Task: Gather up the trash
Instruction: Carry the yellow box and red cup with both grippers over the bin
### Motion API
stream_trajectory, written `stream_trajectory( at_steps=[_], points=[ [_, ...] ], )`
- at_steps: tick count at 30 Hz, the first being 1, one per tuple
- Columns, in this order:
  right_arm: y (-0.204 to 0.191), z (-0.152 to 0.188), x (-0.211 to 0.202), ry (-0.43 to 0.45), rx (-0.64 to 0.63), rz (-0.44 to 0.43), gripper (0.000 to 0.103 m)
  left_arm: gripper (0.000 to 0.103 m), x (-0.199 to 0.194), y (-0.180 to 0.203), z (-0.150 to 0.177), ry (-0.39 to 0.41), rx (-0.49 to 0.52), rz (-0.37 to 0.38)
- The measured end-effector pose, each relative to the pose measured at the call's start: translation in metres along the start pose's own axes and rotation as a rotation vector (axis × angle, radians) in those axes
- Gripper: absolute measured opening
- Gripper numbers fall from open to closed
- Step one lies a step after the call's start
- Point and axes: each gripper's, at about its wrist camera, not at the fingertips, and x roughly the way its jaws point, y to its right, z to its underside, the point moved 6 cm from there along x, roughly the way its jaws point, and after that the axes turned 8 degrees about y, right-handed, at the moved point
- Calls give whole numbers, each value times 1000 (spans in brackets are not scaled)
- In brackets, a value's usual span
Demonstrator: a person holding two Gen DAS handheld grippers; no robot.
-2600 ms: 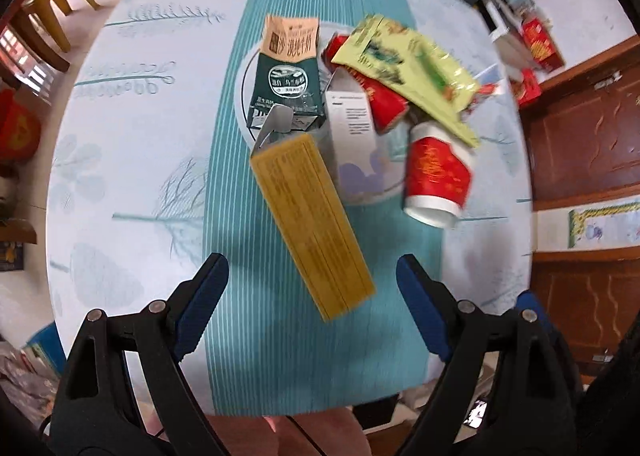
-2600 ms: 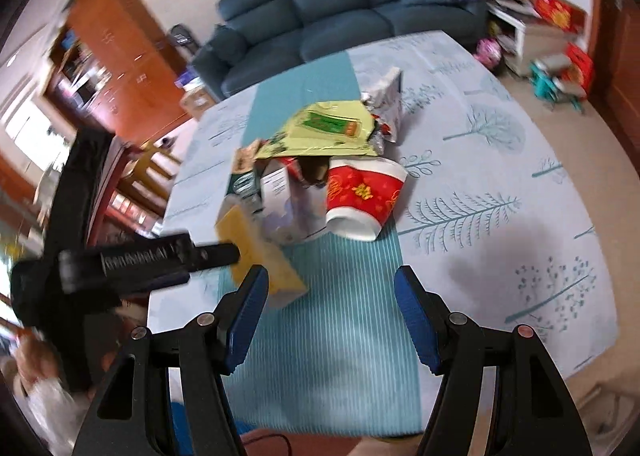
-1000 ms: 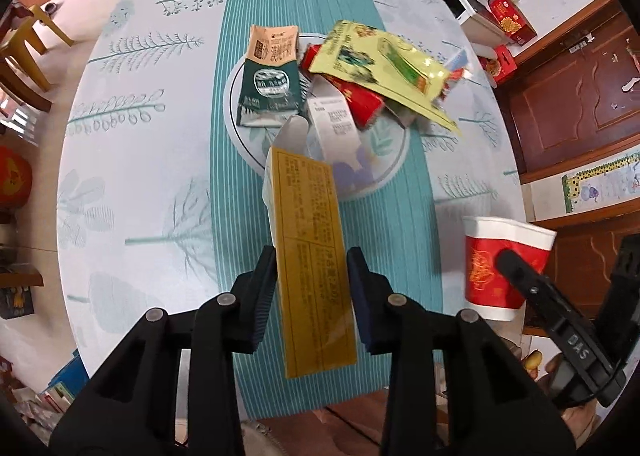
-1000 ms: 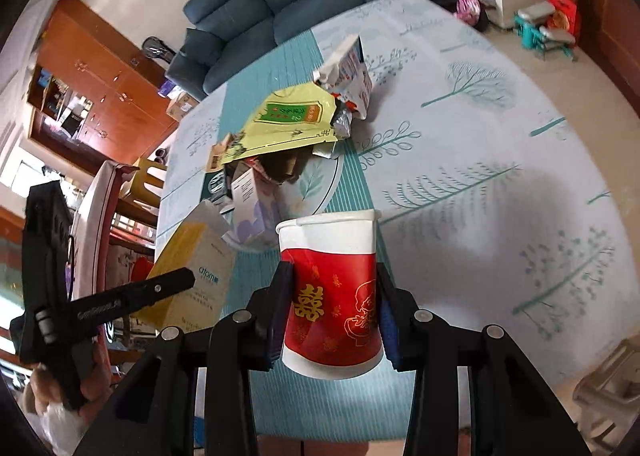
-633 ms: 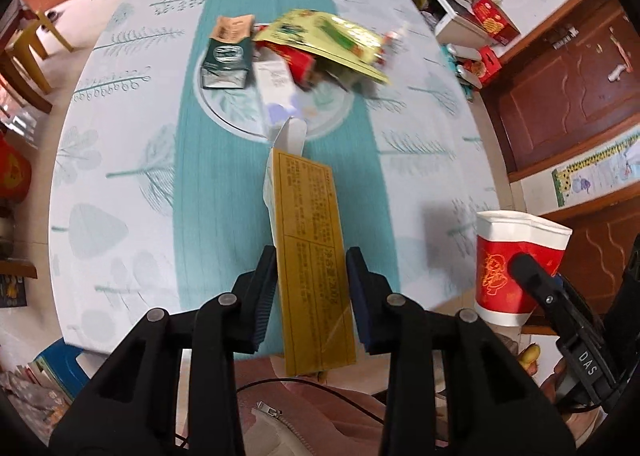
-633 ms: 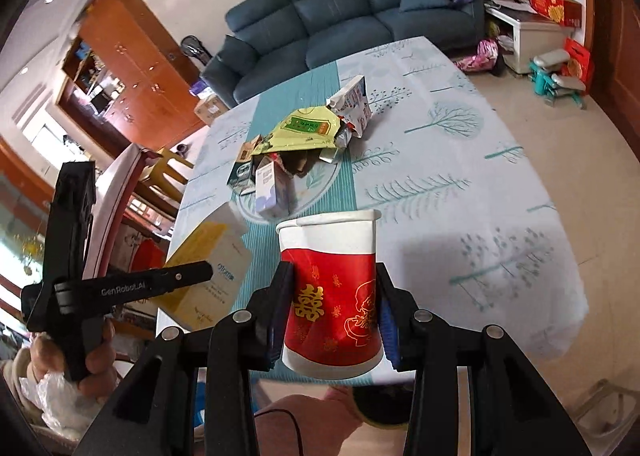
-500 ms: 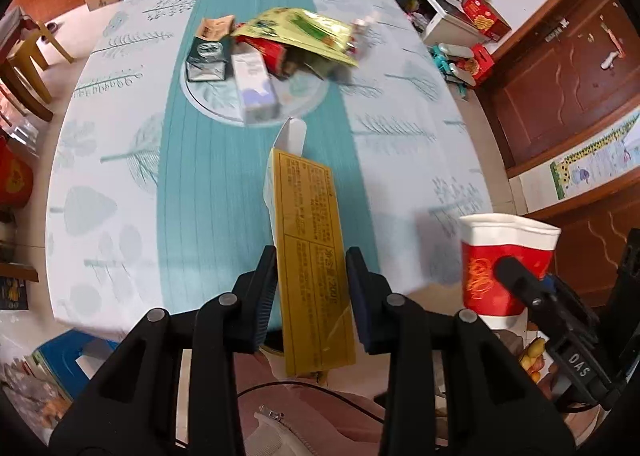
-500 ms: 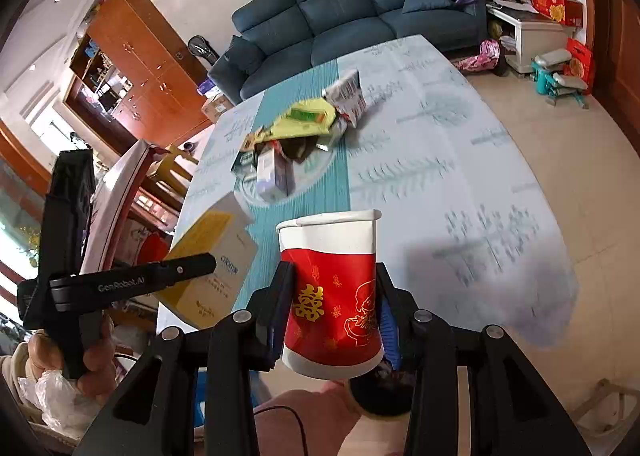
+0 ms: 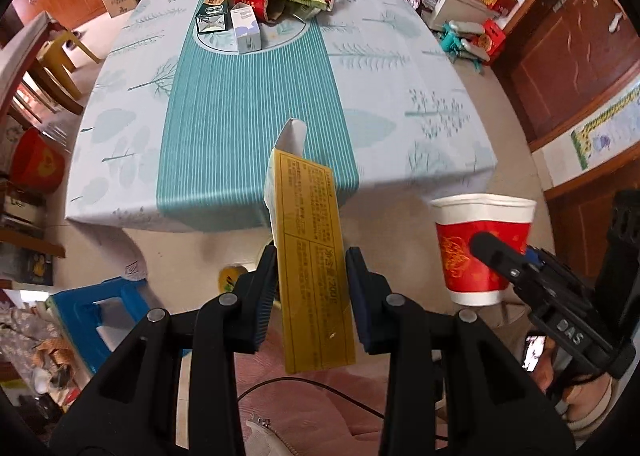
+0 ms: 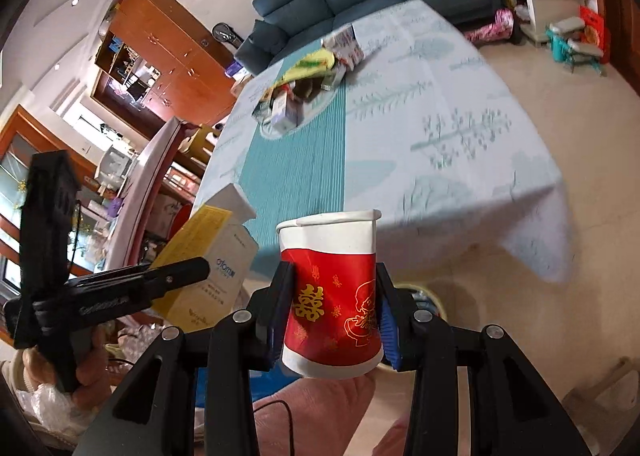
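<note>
We hold a light, crushable box point(image 9: 310, 256) in the left gripper point(image 9: 311, 288) by its sides; our right gripper point(image 10: 334, 314) clamps a thin cup point(image 10: 332, 296) mid-wall, gently.

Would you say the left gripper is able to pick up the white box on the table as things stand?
Probably not: the left gripper is shut on the yellow carton, and the white box lies far across the table.

The left gripper point(image 9: 311, 288) closed on the yellow box point(image 9: 310, 256) and the right gripper point(image 10: 332, 320) on the red cup point(image 10: 332, 296). Both lifted them off the desk point(image 9: 256, 95) and drew back past its edge, over the floor point(image 9: 192, 252).
</note>
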Motion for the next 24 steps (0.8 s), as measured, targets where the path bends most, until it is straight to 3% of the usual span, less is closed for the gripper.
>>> stream_trajectory(
  at_steps=[11,24],
  points=[
    [7,48,23,-72,17,10,39,30,7,12,39,-53,103,-54],
    [43,118,91,-125,85,149,39,30,96,11,84,-165,169,0]
  ],
)
